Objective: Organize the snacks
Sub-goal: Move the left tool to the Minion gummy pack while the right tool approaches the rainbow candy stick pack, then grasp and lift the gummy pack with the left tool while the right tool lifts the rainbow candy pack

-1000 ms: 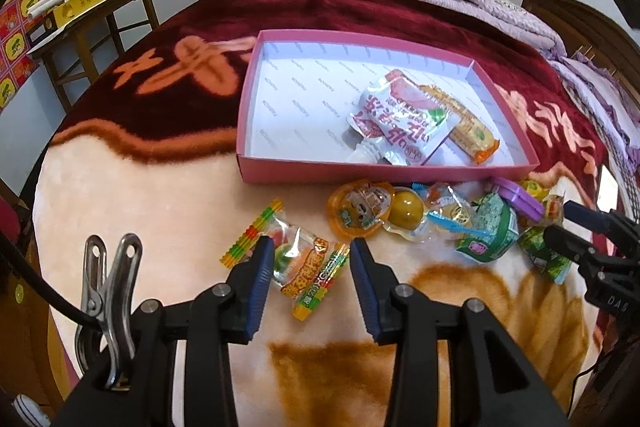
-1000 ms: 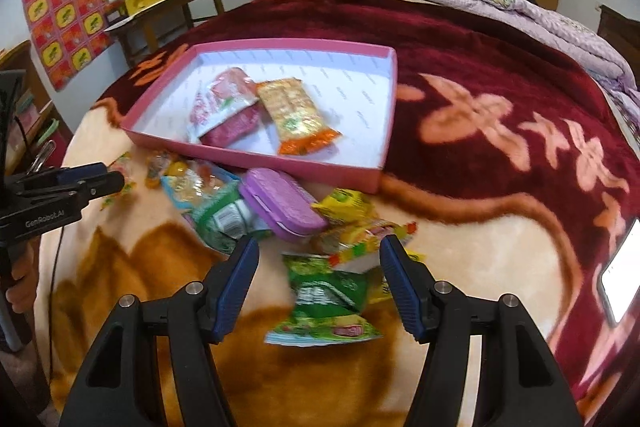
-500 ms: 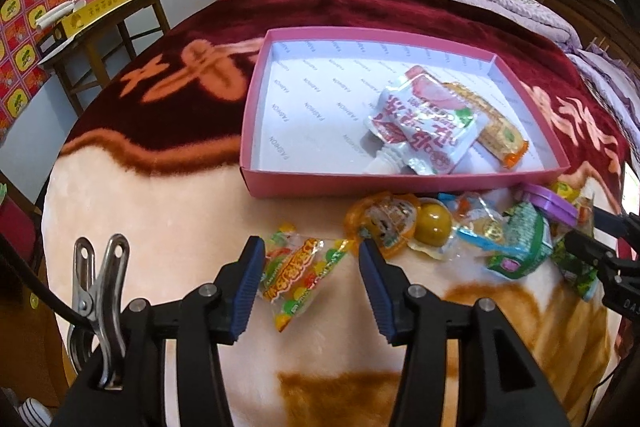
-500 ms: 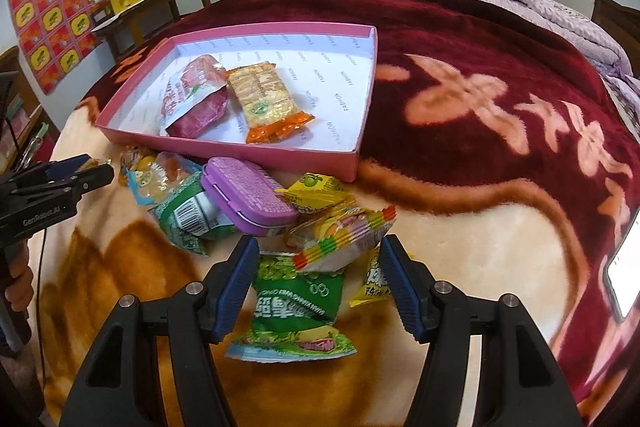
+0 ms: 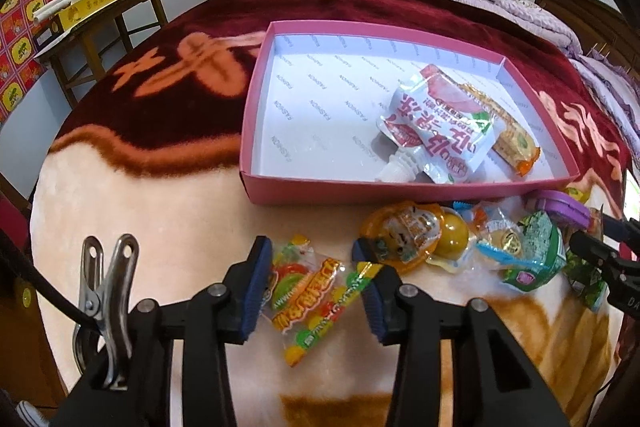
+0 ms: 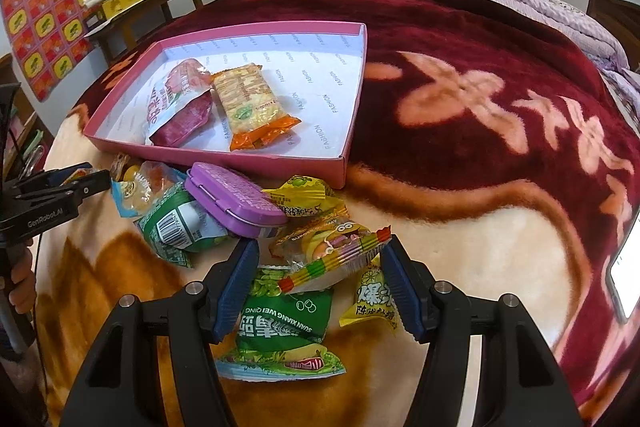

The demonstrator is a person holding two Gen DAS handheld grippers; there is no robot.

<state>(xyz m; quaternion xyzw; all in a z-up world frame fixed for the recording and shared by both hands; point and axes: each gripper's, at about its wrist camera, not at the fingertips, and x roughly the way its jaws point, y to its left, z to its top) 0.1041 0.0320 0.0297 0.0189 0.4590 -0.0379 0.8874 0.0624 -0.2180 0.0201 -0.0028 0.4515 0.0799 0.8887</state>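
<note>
Our left gripper (image 5: 312, 283) has just been closing on the gummy bag (image 5: 310, 295), which lies on the blanket (image 5: 140, 227) between its pads; we cannot tell whether the pads press it yet. The pink box (image 5: 400, 189) sits at 12 o'clock from this gripper, holding a pouch (image 5: 440, 131) and a cracker pack (image 5: 508, 139). At 2 o'clock lies the loose pile, nearest a jelly cup (image 5: 404, 233).

Our right gripper (image 6: 318, 283) stands released, its jaws wide, with a striped candy bag (image 6: 332, 251) between them, resting on a green packet (image 6: 284, 323). A yellow sachet (image 6: 370, 303) lies by the right pad, partly covered. A purple case (image 6: 236, 199) lies at 11 o'clock, the box (image 6: 256, 163) beyond it.

The left gripper's own fingers hide the gummy bag's edges. The right gripper's frame covers the green packet's left corner.
</note>
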